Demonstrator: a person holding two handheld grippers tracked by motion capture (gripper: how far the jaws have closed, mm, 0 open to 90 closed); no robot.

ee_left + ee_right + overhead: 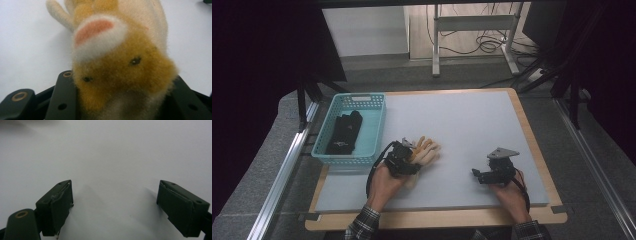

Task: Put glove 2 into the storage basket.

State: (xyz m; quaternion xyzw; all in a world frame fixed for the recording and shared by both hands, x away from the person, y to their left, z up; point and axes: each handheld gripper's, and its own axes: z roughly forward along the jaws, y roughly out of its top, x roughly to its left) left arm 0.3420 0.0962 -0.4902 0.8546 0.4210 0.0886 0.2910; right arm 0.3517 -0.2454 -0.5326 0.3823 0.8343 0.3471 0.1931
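Right gripper (115,202) sits at bottom of frame, jaws spread wide at lower left and lower right with nothing between them, over the plain pale grey table (112,152), which carries soft shadows beside each jaw and a dim patch at upper left.

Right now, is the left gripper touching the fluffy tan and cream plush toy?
Touching. In the left gripper view, the plush toy sits squeezed between both black jaws of the left gripper.

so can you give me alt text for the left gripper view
A fuzzy orange and cream plush toy is clamped between the two black jaws of the left tongs, its pink-lined ear toward the camera. A pale grey table surface lies behind it.
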